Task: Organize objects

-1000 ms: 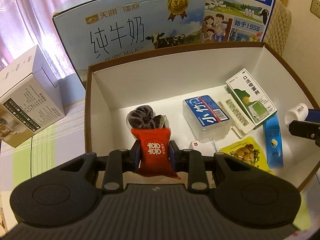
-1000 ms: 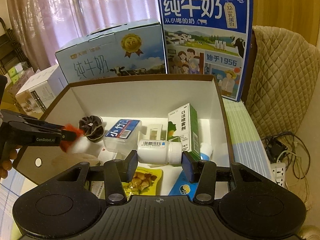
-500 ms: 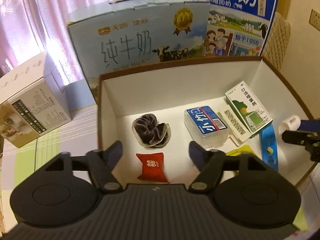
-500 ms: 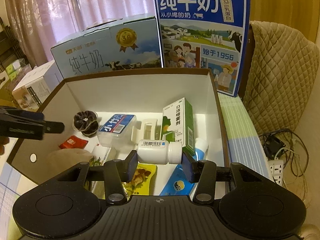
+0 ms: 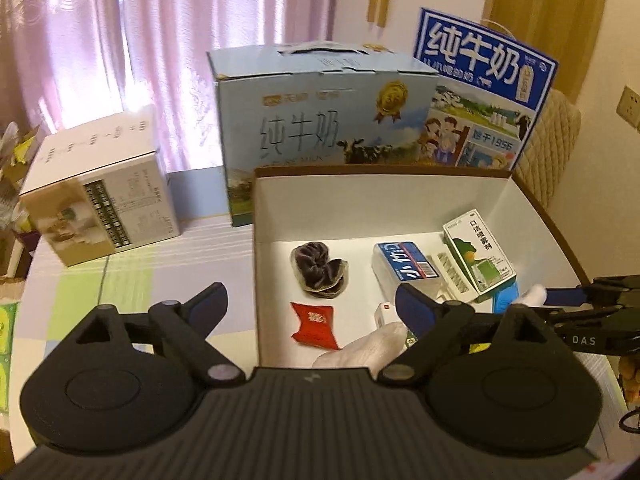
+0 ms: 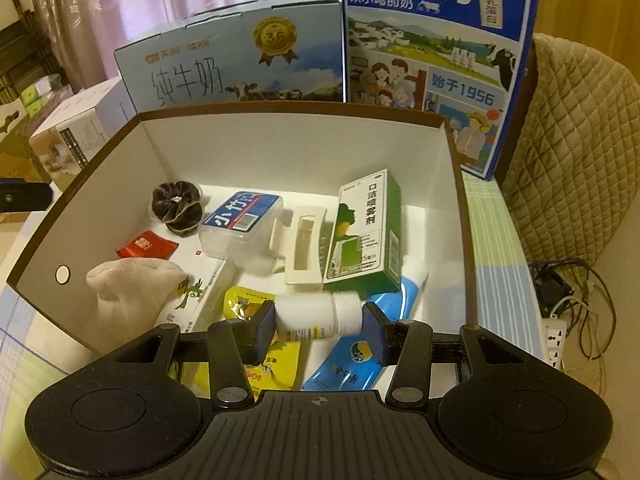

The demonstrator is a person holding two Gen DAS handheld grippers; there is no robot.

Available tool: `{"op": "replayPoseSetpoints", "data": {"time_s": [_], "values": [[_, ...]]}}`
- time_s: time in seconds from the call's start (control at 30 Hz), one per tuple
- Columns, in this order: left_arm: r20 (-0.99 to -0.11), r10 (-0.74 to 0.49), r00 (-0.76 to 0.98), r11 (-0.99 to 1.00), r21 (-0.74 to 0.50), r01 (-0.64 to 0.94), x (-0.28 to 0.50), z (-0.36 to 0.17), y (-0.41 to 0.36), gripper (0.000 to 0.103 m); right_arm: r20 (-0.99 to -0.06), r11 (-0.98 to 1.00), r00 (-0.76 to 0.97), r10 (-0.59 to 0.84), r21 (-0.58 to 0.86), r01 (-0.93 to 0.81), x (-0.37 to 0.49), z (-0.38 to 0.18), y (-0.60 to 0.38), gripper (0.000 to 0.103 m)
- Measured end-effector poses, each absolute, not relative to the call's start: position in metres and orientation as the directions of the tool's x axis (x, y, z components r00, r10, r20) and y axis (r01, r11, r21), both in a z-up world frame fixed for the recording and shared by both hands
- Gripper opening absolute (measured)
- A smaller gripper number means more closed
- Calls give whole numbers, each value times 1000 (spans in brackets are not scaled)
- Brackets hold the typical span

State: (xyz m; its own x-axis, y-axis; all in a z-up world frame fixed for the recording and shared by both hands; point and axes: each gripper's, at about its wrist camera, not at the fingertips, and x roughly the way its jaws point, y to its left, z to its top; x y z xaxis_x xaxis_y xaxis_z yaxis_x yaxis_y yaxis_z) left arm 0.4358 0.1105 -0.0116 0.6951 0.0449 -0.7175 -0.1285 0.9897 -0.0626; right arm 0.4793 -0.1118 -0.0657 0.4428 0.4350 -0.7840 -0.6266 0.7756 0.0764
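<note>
Lying flat on the white floor of the open box (image 5: 400, 204), the red packet (image 5: 316, 325) is sitting just in front of the dark scrunchie (image 5: 320, 272) and beside a white cloth (image 5: 368, 346). It is sitting below and ahead of the left gripper (image 5: 312, 304), not touching it. The left gripper's jaws are opening wide and holding nothing; one finger is hanging over the table outside the box wall, the other over the inside. Over on the other side, the right gripper (image 6: 318, 322) is squeezing a small white bottle (image 6: 318, 316) sideways between its blue pads, above a yellow snack bag (image 6: 256, 336) and a blue tube (image 6: 352, 360). A green box (image 6: 366, 232) and a clear case (image 6: 240, 222) are lying farther back. Two milk cartons (image 5: 320, 120) are standing behind the box.
</note>
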Motion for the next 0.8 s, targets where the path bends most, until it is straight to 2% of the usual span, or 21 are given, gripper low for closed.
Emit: {"op": "replayPoseSetpoints", "data": {"time_s": [0.27,0.53,0.6,0.8], "values": [[-722,70,689,983,-66,-169,419,-10,117,90,-765,765,457,453,71,-639,482,-61,-103,40],[-718,91,690,983,-45,-177,404,-7,111,96,-675,802,515,528,197,-563,487,-35,-127,42],[-708,100,700,983,-37,-178,399,-4,107,99,-650,805,532,543,221,-551,483,-28,-135,45],[-673,126,729,983,-14,-184,385,11,92,102,-575,797,575,582,264,-543,458,-8,-163,63]]}}
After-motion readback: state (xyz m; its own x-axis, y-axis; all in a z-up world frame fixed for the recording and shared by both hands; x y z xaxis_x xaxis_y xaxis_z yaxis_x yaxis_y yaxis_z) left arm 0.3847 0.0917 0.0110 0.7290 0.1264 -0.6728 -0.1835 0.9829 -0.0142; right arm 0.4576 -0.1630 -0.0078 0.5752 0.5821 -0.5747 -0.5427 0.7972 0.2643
